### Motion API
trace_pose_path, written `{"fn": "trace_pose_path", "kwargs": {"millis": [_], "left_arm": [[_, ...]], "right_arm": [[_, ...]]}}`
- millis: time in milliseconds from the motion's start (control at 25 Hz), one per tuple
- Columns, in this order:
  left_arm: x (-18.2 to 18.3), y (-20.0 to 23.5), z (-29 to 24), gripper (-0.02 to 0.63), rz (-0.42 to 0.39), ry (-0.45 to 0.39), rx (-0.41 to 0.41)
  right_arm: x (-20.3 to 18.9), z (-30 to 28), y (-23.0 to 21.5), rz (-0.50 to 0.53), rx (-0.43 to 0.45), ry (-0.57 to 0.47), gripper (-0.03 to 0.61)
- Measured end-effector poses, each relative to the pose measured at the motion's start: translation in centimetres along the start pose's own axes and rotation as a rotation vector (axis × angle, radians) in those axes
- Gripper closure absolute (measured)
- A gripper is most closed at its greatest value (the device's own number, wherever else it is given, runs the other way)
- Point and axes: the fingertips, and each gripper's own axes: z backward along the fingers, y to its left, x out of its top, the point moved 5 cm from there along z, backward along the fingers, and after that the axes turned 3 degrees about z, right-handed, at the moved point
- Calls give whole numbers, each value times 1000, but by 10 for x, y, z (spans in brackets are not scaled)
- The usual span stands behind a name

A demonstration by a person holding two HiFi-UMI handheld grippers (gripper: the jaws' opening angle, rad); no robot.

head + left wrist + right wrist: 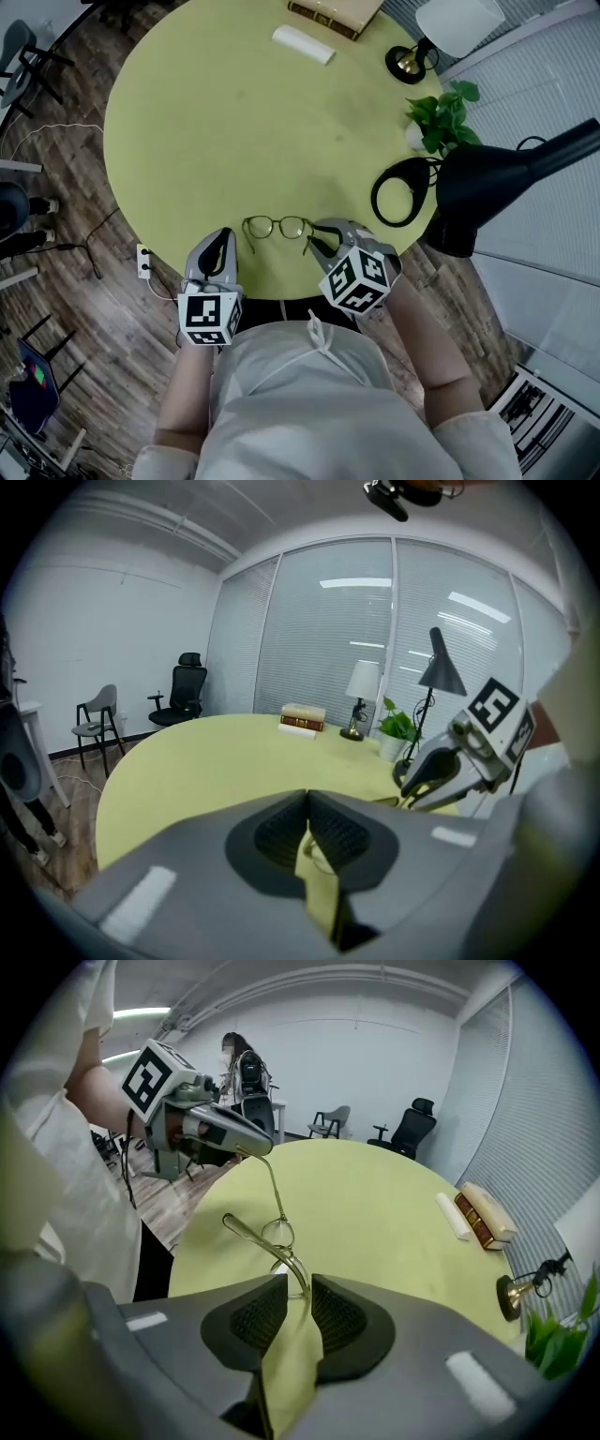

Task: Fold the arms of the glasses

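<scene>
Yellow-green round table (187,122), glasses (278,228) at lower centre near its edge. Left gripper (223,246) looks pinched on one arm's tip. Right gripper (319,239) is slightly open, with the other arm loose between its pads. Close lightly, swing inward about the hinge, and don't drag the frame.

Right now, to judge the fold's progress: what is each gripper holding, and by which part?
The left gripper is shut on the glasses, at the tip of one arm. The right gripper holds nothing; its jaws stand apart around the other arm.
</scene>
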Motion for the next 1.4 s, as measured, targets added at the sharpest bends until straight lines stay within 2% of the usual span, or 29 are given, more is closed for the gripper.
{"fn": "trace_pose_path", "kwargs": {"millis": [120,200,680,1040,1400], "left_arm": [[-1,3,-4,606,6,10,0],[-1,6,-6,606,5,19,-1],[-3,7,-23,606,23,36,-54],[-10,-11,-36,606,4,54,-108],[-27,-27,-58,606,5,127,-135]], "right_arm": [[3,-2,0,42,5,5,547],[4,-4,0,71,5,11,559],[5,-5,-1,200,39,19,563],[4,-3,-2,186,39,8,563],[1,-3,-3,172,46,-7,563]]}}
